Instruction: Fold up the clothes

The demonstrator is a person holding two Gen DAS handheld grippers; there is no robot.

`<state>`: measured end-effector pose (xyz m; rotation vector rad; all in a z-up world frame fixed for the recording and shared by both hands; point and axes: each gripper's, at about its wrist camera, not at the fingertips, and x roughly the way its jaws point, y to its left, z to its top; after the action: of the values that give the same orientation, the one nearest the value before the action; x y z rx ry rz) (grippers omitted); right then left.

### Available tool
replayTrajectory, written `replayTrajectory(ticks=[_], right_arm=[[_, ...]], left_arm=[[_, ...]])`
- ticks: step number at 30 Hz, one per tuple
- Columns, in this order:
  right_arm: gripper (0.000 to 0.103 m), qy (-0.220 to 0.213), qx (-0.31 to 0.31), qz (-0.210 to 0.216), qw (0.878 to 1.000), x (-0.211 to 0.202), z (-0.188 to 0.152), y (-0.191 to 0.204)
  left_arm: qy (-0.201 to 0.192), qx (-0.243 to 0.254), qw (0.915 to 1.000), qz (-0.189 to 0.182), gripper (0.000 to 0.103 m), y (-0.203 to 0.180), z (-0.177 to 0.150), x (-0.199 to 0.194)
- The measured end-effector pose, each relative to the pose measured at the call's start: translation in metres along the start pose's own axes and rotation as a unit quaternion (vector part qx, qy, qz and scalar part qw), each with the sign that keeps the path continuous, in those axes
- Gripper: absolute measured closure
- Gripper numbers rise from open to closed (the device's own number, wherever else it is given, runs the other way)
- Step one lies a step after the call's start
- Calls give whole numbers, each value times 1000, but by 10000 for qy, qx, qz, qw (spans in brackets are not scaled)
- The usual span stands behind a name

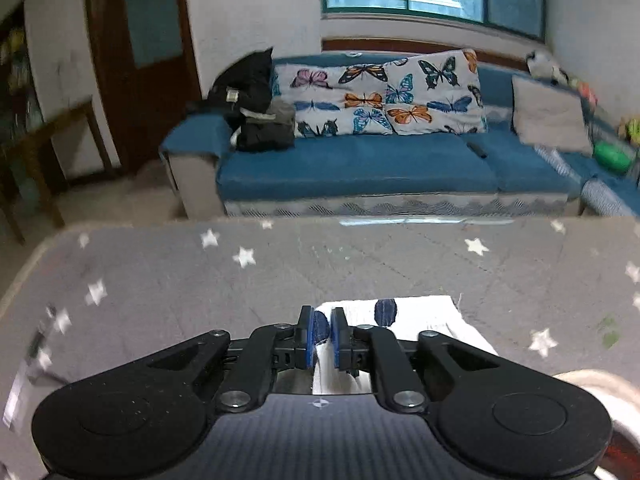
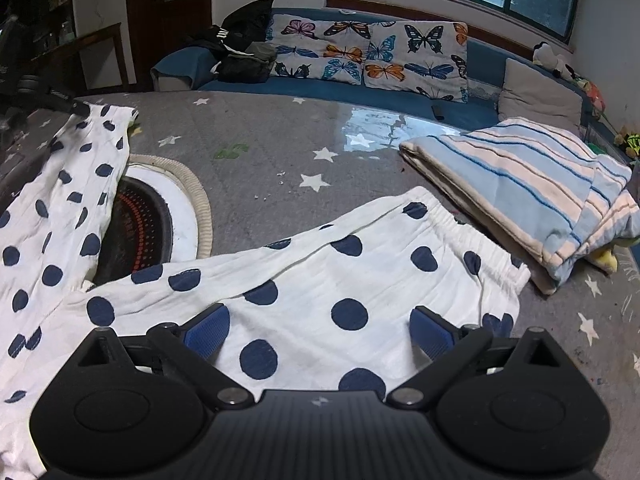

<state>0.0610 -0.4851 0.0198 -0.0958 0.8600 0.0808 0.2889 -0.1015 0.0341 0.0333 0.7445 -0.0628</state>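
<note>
Polka-dot trousers lie spread on the star-patterned table, one leg trailing left over a round burner. Left gripper is nearly closed, pinching a fabric edge. Right gripper hovers wide apart, holding nothing. Risk: the thin pinch slipping, or cloth bunching near the striped blanket.

The right tongs are hovering spread wide over the polka-dot trousers; a striped blanket is lying folded just beside them.
</note>
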Motion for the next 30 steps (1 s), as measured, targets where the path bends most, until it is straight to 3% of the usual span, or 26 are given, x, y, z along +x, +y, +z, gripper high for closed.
replayTrajectory(ticks=[4, 6, 11, 17, 24, 30], right_arm=[[6, -47, -95, -69, 9999, -10, 1, 5], [6, -78, -151, -99, 9998, -17, 2, 8], [6, -163, -303, 29, 9994, -40, 0, 20], [6, -187, -353, 318, 9987, -81, -19, 34], [14, -43, -316, 649, 9974, -129, -61, 48], [22, 116, -228, 1104, 9936, -161, -104, 71]], left_arm=[[152, -82, 9997, -148, 83, 6, -14, -22], [173, 26, 9995, -254, 69, 5, -26, -41], [356, 183, 9974, -602, 64, 4, -72, -93], [608, 293, 9923, -1040, 64, 1, -130, -156], [702, 168, 9881, -1361, 64, 7, -187, -214], [582, 54, 9860, -1564, 64, 8, -217, -244]])
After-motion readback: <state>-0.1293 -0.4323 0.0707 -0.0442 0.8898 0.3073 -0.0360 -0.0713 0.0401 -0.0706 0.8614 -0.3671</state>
